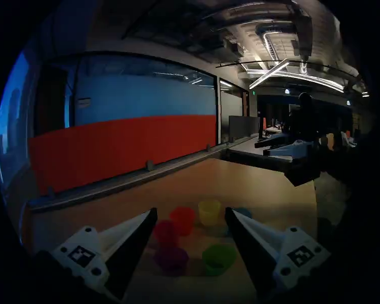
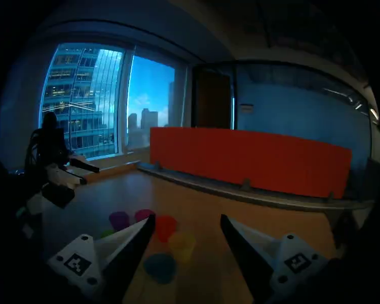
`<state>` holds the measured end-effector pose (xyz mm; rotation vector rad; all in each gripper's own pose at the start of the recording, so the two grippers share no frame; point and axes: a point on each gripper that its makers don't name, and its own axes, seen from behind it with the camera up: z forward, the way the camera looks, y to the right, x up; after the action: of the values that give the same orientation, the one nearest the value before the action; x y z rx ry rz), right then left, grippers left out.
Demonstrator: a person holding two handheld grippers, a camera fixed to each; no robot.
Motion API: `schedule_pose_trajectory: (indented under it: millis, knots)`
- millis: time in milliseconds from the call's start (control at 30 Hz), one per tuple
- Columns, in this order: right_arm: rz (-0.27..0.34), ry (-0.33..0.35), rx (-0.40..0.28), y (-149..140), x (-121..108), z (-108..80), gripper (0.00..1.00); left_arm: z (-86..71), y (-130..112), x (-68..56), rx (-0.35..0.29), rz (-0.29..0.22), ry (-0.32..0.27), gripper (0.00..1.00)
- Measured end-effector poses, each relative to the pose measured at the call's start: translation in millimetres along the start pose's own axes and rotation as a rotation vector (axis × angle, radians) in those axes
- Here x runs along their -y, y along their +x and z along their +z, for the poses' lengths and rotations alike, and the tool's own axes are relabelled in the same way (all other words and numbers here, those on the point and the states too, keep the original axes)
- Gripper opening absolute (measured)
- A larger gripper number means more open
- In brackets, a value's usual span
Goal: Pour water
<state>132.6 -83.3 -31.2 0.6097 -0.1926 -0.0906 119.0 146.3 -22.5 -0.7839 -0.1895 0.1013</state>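
Six coloured cups clustered on a wooden table (image 1: 261, 187); both claws held apart and empty.
Left gripper (image 1: 190, 210) and right gripper (image 2: 186, 217): fingers spread, nothing clamped, each held above the table just short of the cluster. The cluster is set well in from the table edge lined by the red partition (image 1: 124, 144). Red cup (image 1: 182, 219), yellow cup (image 1: 209, 211), green cup (image 1: 219, 258) and purple cup (image 1: 171, 257) are clearly seen. The pink cup (image 1: 164, 230) is partly covered by the purple cup, and the blue cup (image 1: 243, 213) is half hidden behind a finger. Contents cannot be made out in the dim light.

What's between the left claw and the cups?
Nothing visible. The open left claw faces the cluster of small coloured plastic cups on the wooden table; the right claw hovers off to the side.
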Motion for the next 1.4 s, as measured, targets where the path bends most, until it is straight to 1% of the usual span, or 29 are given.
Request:
schedule_pose_trajectory:
  millis: [167,367,667,867,1067,1167,1400]
  knots:
    - [-0.016,0.028,0.037,-11,6,2.6,0.99,3.3,-13,-6.6,0.029,0.003,-0.025,0.99]
    - [-0.040,0.061,0.086,-27,14,6.0,0.99,7.6,-32,-18.6,0.067,0.002,-0.059,0.99]
    - [-0.039,0.091,0.142,-49,20,12.4,0.99,14.3,-62,-30.4,0.117,-0.013,-0.098,0.99]
    - [-0.037,0.108,0.172,-63,25,16.0,0.99,18.5,-78,-39.3,0.149,-0.011,-0.124,1.00]
    - [-0.041,0.121,0.197,-75,28,19.2,0.99,23.5,-96,-47.9,0.185,0.005,-0.143,1.00]
    - [-0.046,0.124,0.212,-82,29,20.5,0.99,26.1,-104,-50.6,0.202,0.015,-0.148,0.99]
    - [-0.057,0.133,0.238,-95,32,22.8,0.99,32.4,-123,-55.9,0.239,0.019,-0.154,1.00]
